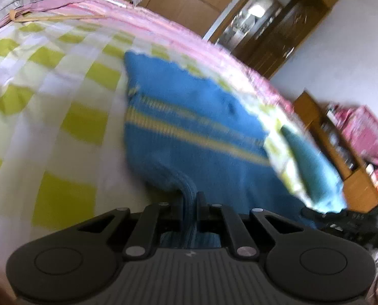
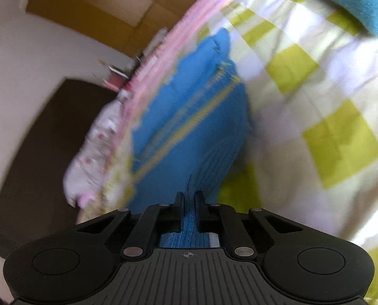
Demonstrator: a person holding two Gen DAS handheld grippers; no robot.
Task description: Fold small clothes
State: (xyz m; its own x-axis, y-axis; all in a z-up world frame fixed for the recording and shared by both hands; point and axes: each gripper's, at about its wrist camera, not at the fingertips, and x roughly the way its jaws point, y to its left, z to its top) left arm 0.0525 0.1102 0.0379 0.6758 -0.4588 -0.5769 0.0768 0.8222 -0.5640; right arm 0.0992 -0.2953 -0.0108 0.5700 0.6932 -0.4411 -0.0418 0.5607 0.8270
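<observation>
Spread across the bed, a green-and-white checked quilt carries the small blue knitted sweater with yellow stripes. The left gripper and right gripper each have their jaws nearly closed, pinching a ribbed edge of it. Folding well likely means moving both hands together, keeping the edge taut and level. No containers are visible.
</observation>
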